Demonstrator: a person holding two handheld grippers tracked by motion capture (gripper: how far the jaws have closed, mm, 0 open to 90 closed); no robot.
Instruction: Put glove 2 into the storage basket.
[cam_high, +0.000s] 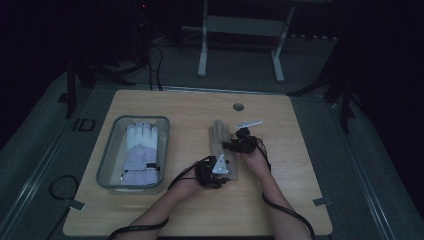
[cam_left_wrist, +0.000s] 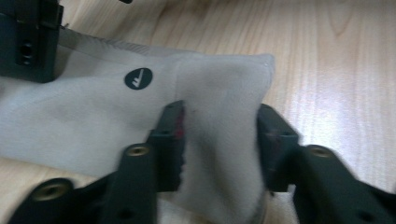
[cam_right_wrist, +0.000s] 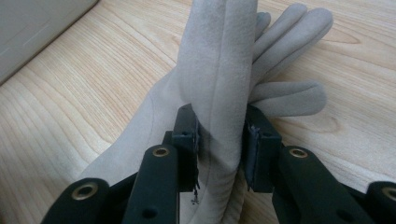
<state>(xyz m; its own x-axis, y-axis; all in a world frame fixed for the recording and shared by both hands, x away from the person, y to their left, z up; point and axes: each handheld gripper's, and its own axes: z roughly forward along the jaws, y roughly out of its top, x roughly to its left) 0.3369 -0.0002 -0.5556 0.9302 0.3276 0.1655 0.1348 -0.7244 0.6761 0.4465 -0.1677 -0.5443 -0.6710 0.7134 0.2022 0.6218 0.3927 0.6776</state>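
A beige suede glove (cam_high: 222, 150) lies on the wooden table (cam_high: 280, 210), fingers pointing away from the person. My left gripper (cam_high: 212, 172) is at its cuff end; in the left gripper view the cuff (cam_left_wrist: 219, 126) is bunched between both pads (cam_left_wrist: 173, 135), pinched tight. My right gripper (cam_high: 240, 145) is at the glove's finger side. In the right gripper view its jaws press a raised fold of the glove (cam_right_wrist: 217, 93), with the glove's fingers (cam_right_wrist: 289, 98) spread beyond. A round black logo (cam_left_wrist: 138, 78) marks the cuff.
A clear plastic bin (cam_high: 107, 165) at the table's left holds a white and lilac ski glove (cam_high: 140, 152). A round cable hole (cam_high: 238, 106) sits near the far edge. Cables trail from both grippers toward the person. A desk frame (cam_high: 240, 45) stands beyond the table.
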